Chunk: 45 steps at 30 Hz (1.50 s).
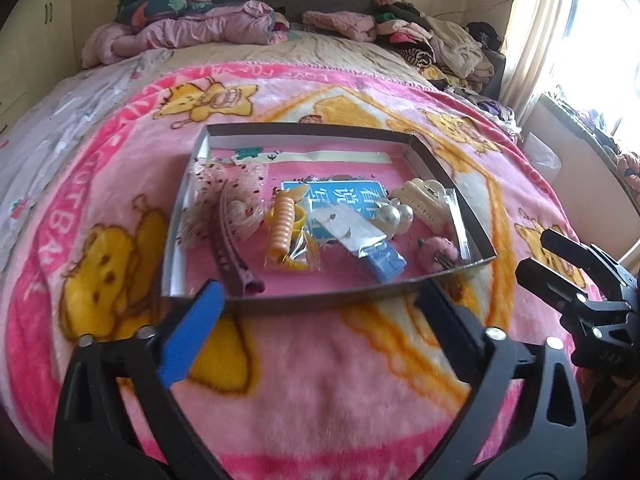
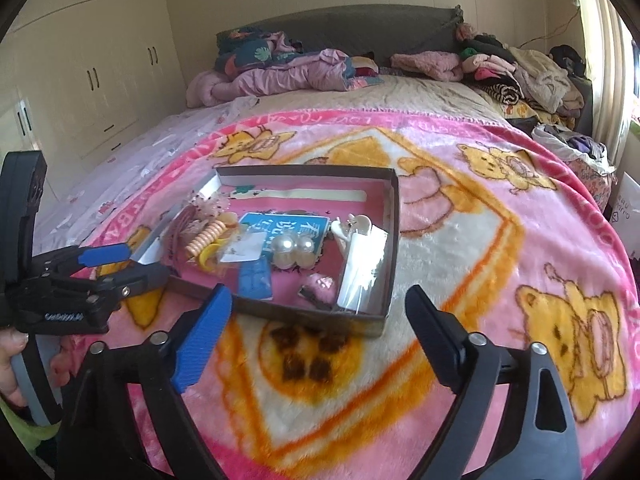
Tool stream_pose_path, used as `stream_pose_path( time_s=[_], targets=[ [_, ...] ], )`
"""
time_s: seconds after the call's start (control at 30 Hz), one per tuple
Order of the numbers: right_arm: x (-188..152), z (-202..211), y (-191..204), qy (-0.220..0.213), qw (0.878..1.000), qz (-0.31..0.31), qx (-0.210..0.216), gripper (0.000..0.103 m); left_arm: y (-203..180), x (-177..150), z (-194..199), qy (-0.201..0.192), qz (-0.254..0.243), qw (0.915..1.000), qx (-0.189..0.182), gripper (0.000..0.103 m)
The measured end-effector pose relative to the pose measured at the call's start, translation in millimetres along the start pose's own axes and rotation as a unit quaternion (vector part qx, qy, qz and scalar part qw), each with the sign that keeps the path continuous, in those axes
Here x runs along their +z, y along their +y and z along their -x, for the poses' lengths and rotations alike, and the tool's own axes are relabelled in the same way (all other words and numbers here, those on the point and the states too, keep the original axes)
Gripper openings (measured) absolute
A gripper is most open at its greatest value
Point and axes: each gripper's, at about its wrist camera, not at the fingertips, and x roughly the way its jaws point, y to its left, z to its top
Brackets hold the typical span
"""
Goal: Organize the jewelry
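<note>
A shallow cardboard box (image 1: 460, 176) with a pink floor lies on the bed; it also shows in the right wrist view (image 2: 394, 216). In it lie a pearl hair tie (image 1: 396, 216), a cream claw clip (image 1: 424, 196), an orange spiral tie (image 1: 282, 224), a purple hair clip (image 1: 234, 256), a blue card (image 1: 344, 196), a pink pom clip (image 1: 438, 254) and a lace bow (image 1: 224, 178). My left gripper (image 1: 316, 300) is open and empty at the box's near edge. My right gripper (image 2: 320, 312) is open and empty just short of the box's near right corner.
A pink cartoon-bear blanket (image 1: 320, 380) covers the bed. Piled bedding and clothes (image 1: 192, 28) lie at the headboard and along the right side (image 2: 532, 68). Wardrobes (image 2: 92, 68) stand on the left, a curtained window (image 1: 560, 20) on the right.
</note>
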Motion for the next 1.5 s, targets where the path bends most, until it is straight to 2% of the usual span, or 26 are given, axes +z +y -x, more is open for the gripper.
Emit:
stream_pose_path(
  time_s=[0.13,0.63,0.87,1.5],
  targets=[
    [-6.0,13.2,5.8,-0.011,1.0,0.0,-0.001,0.094,-0.5,-9.0,15.0,-0.007,-0.002,1.0,0.002,0.091],
    [-40.9,42.1,24.8,-0.013,1.0,0.015,0.009,0.096,-1.8,-55.3,40.9,-0.009,0.009,0.9998,0.015,0.092],
    [-53.8,43.4,29.8,-0.006,1.0,0.016,0.013,0.096,-4.3,-61.3,47.1,-0.015,0.011,0.9996,0.021,0.092],
    [-54.5,47.6,36.3,-0.008,1.0,0.021,0.016,0.096,0.2,-64.2,57.9,-0.023,0.022,0.9988,0.036,0.091]
  ],
)
